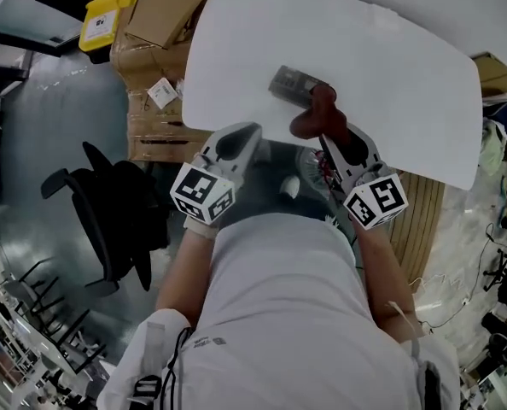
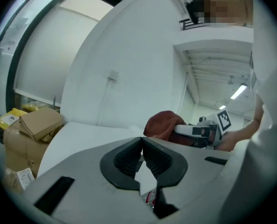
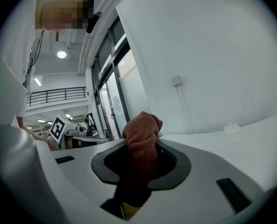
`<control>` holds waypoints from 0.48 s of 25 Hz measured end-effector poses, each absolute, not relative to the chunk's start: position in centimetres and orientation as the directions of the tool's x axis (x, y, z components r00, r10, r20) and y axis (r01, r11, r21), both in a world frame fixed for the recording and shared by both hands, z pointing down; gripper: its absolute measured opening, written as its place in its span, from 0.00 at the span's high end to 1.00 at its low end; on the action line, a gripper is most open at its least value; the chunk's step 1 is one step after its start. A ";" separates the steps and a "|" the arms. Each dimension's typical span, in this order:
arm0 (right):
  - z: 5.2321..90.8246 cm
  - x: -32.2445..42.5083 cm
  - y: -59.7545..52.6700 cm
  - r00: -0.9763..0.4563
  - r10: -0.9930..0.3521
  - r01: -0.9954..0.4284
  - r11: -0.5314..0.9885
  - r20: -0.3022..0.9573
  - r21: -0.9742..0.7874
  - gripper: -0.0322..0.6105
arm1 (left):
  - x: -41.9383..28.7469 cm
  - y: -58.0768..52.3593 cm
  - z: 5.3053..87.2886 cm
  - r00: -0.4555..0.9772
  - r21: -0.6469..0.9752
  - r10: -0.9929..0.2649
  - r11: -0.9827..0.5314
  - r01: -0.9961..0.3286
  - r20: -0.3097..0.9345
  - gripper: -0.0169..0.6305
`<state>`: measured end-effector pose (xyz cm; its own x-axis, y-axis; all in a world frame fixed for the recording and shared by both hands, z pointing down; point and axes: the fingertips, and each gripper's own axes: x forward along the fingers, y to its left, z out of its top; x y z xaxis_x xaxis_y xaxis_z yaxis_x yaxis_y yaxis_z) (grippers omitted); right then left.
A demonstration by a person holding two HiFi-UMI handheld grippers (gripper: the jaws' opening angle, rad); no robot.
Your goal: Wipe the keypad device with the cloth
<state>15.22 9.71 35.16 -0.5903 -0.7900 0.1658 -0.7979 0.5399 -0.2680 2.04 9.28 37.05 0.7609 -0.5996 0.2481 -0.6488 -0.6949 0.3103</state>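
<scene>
White table [image 1: 407, 75] is shown at centre. Cardboard boxes [image 1: 164, 11] and a yellow package [image 1: 108, 15] are stacked beside its left edge. A black office chair [image 1: 125, 203] is seen lower left.

Black chair [image 1: 134, 205] near cardboard boxes [image 1: 162, 11]

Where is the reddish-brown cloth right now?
The cloth is pinched in the right gripper. In the head view it sits right of centre, above the near edge of the white table, close beside the keypad device.
</scene>
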 end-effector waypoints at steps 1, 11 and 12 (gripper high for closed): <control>34.8 15.3 10.3 -0.589 -0.794 -0.798 0.540 0.153 -0.268 0.79 | 1.8 9.8 36.4 0.748 0.307 -0.621 -0.683 -0.663 0.235 0.94; 31.2 14.9 13.0 -0.551 -0.830 -0.828 0.530 0.088 -0.183 0.79 | 1.5 12.5 31.4 0.790 0.201 -0.605 -0.765 -0.612 0.103 0.95; 30.9 14.7 13.1 -0.543 -0.835 -0.834 0.524 0.087 -0.175 0.79 | 1.4 12.5 30.9 0.798 0.207 -0.596 -0.772 -0.601 0.092 0.96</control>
